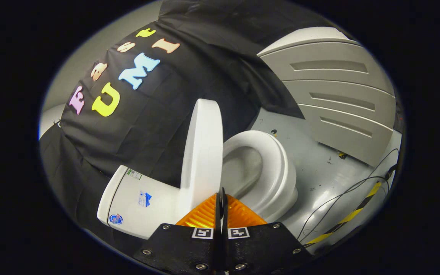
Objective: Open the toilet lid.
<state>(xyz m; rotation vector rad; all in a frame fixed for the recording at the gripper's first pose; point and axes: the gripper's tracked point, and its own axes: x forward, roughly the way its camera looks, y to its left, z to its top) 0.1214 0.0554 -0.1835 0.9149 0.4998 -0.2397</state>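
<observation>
White lid (204,149) raised, standing just ahead of the fingertips, edge-on; seat (277,164) and bowl just beyond, tank (139,202) beside. Gripper (222,200) clenched, fingers pressed together, perhaps touching the lid's edge. Grey floor (319,168), cables (342,198) trailing.

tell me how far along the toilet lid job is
Mostly done: the lid stands raised off the seat, bowl exposed. In hand: the gripper has its fingers together at the lid's edge. Left: possibly tipping the lid back toward the tank, then letting go.
</observation>
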